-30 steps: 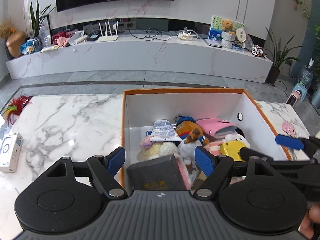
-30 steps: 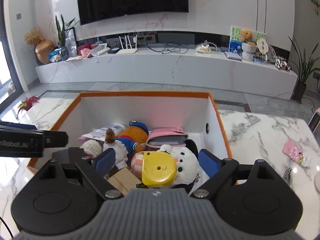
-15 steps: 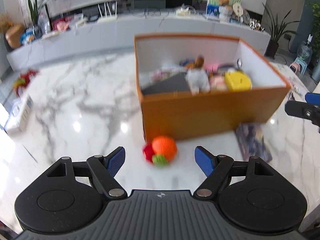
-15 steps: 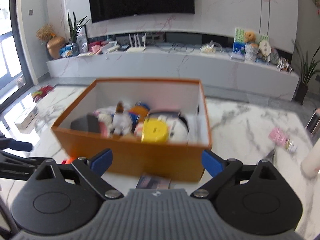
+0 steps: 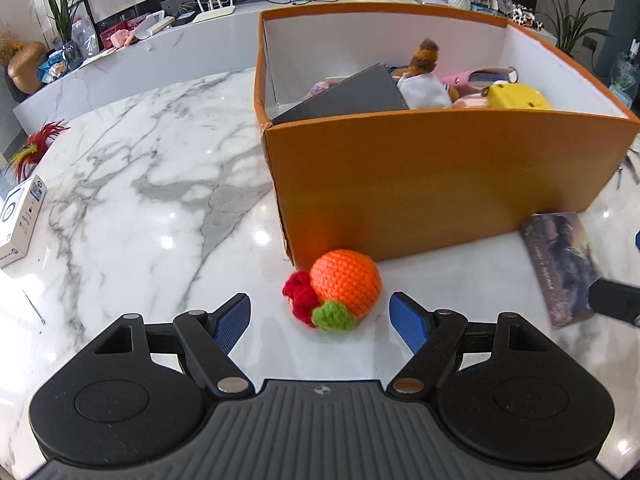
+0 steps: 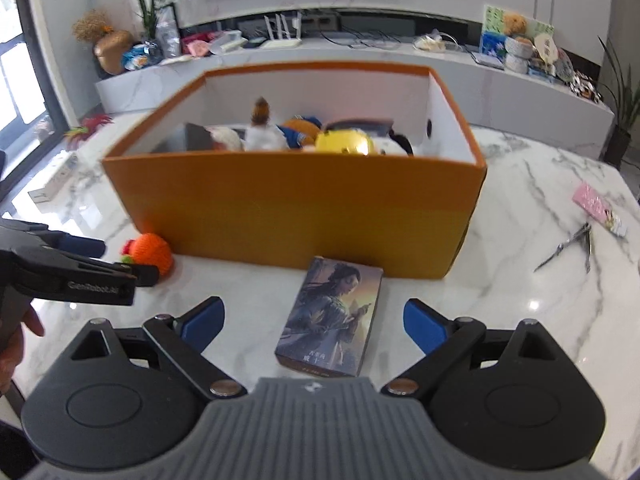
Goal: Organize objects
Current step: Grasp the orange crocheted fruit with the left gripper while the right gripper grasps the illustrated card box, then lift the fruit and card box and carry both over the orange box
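Observation:
An orange box (image 5: 432,168) with white inner walls stands on the marble table and holds several toys and a dark book. A crocheted orange fruit toy (image 5: 336,288) lies on the table at the box's near left corner. My left gripper (image 5: 320,320) is open and empty, with the toy just ahead between its fingers. A flat picture-cover box (image 6: 332,316) lies in front of the orange box (image 6: 296,208). My right gripper (image 6: 312,320) is open and empty, with the picture box between its fingers. The left gripper (image 6: 104,268) shows at the left of the right wrist view.
A white carton (image 5: 20,220) and a red feathery toy (image 5: 36,148) lie at the table's left edge. Nail clippers (image 6: 572,246) and a pink packet (image 6: 598,208) lie on the right. A long marble shelf (image 6: 360,60) with clutter runs behind.
Both grippers have drawn back from above the orange box and come down low over the table in front of it. The fruit toy and picture box now lie between their open fingers.

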Demonstrator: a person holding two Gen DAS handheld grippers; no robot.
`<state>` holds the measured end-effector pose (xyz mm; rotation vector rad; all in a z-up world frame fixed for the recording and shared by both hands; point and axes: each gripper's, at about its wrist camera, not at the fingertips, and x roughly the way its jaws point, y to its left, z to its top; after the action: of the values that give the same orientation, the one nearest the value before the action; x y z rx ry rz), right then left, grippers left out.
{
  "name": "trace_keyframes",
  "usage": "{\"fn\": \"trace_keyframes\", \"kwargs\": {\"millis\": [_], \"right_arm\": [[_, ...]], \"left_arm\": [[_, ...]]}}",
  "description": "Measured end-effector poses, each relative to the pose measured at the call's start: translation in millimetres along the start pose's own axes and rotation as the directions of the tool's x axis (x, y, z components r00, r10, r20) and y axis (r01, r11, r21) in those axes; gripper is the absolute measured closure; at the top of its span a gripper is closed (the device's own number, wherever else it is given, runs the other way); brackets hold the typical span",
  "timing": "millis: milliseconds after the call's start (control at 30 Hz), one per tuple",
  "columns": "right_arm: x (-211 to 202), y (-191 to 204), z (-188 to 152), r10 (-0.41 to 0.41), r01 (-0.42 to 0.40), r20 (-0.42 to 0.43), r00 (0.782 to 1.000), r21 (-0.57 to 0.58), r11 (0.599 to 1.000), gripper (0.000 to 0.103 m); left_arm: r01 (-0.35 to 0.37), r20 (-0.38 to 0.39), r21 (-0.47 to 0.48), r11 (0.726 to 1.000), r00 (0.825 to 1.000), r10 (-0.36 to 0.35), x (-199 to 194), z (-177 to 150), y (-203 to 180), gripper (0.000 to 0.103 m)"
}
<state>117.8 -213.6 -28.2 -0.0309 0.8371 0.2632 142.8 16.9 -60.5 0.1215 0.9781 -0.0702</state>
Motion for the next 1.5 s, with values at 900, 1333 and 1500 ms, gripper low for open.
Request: {"fn": "trace_keyframes", "kwargs": {"millis": [900,1333,1500], "right_arm": [[35.6,8.8,-23.4,-0.087,0.086,-0.05,0.995,-0.008,0.996,0.041],[-14.8,13.0,-25.4,-0.022,0.021,-0.017,1.0,-0.034,0.999,0.043],[-33.4,11.7,-22.4,-0.002,0.003,0.02,1.0,-0.027,1.0,0.043]], "left_arm": [[0.055,-0.038,-0.064,0.996,0.998,-0.058,-9.6,-9.2,-1.2,0.042],[0.121,0.06,-0.014,0.993,0.991,-0.12,-67.7,-3.8,-18.2,0.042],[0.116,0.079,-0.018,0.993,0.99,-0.115,-75.3,-2.3,-16.5,0.042]]}}
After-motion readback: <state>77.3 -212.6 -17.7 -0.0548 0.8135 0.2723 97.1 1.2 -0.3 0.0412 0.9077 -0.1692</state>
